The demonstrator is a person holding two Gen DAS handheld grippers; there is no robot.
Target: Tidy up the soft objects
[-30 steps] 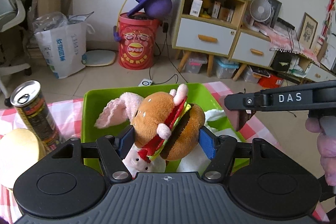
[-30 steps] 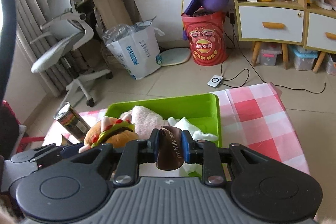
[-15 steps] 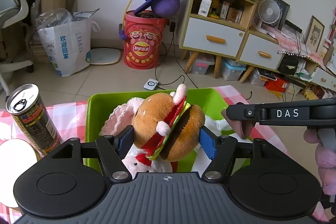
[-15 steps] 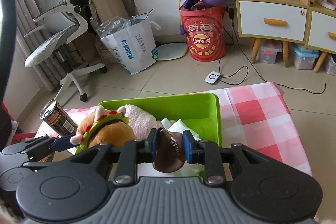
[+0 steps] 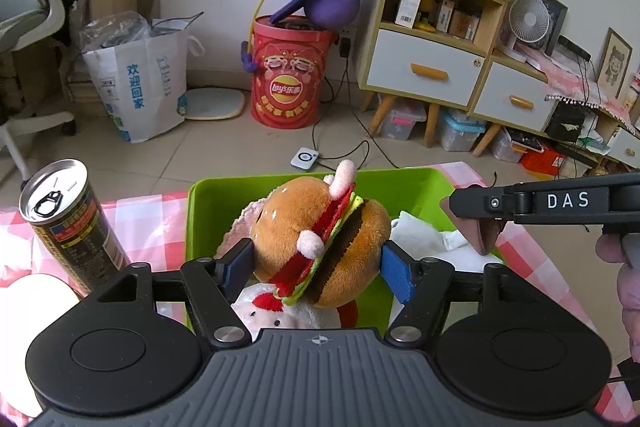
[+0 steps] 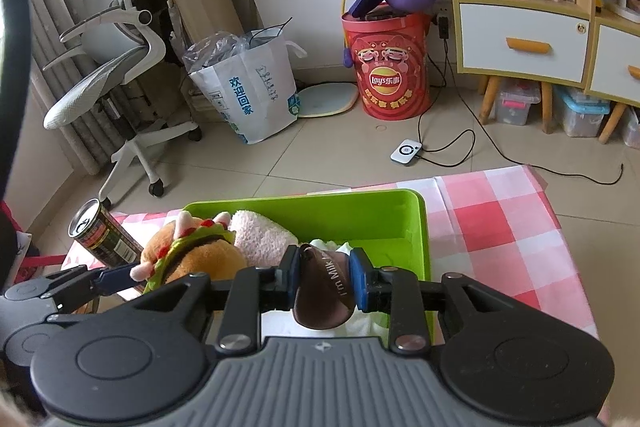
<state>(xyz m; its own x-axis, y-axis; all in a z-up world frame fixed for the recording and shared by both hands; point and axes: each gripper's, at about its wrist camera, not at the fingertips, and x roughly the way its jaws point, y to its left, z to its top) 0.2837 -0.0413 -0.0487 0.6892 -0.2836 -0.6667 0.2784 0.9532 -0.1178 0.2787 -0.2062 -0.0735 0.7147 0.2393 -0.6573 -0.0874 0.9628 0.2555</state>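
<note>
Low at frame centre, over the green bin (image 5: 208, 199), the left hand-held gripper (image 5: 316, 267) clamps the burger plush (image 5: 320, 239); the right hand-held gripper (image 6: 324, 279) pinches a brown milk-tea plush (image 6: 322, 295). Both look light, squashy, best held mid-body.

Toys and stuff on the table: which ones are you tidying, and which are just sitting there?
Tidying: burger plush in left tongs; brown plush in right tongs; pink plush; green bin.
Just sitting: can; tablecloth.

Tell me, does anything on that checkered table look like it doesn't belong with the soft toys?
The drink can does: hard metal, standing upright beside the green bin, outside it. Nothing looks spilled or damaged.
</note>
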